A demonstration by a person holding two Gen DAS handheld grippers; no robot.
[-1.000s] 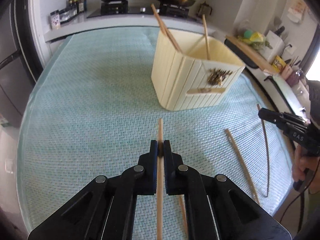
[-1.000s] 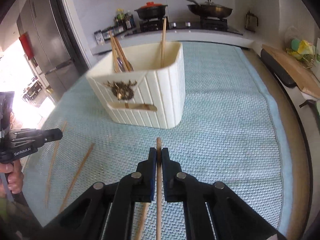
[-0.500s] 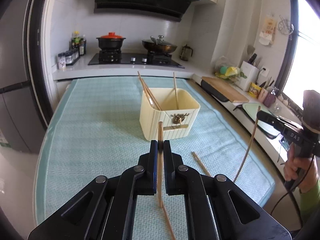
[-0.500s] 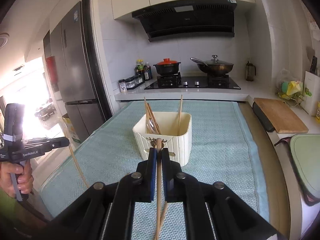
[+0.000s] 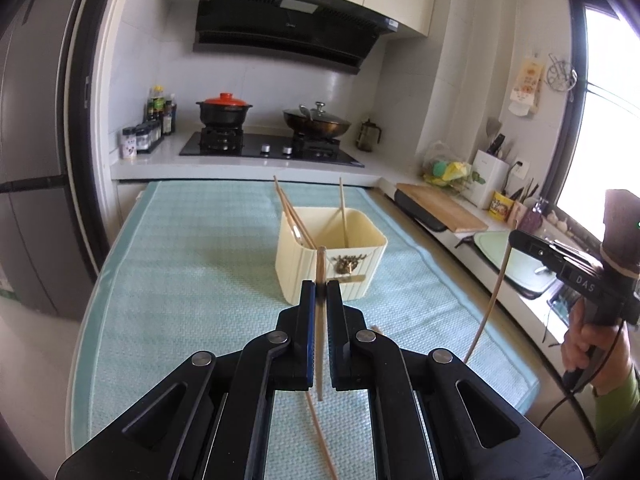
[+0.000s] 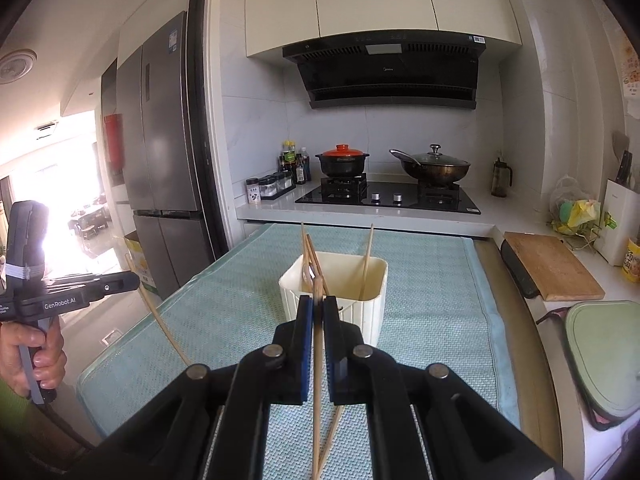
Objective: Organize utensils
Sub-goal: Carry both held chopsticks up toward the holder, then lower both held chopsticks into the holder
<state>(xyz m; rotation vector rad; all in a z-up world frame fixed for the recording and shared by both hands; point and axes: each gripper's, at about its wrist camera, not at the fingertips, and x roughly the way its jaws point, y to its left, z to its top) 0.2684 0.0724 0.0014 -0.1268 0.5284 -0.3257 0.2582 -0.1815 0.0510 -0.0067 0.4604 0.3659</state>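
Gripping one chopstick (image 5: 320, 280) in the left gripper (image 5: 320, 286), another chopstick (image 6: 316, 360) in the right gripper (image 6: 318, 302), above a cream holder (image 5: 304, 268) on a teal mat (image 5: 192, 264).

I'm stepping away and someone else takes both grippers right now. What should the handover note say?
Left gripper: shut on one chopstick, lifted above the mat.
Right gripper: shut on another chopstick, also lifted.
Cream holder: upright on the teal mat; three chopsticks already stand in it.
One loose chopstick lies on the mat below the grippers.
Left to do: drop both held chopsticks into the holder, then collect the loose one.
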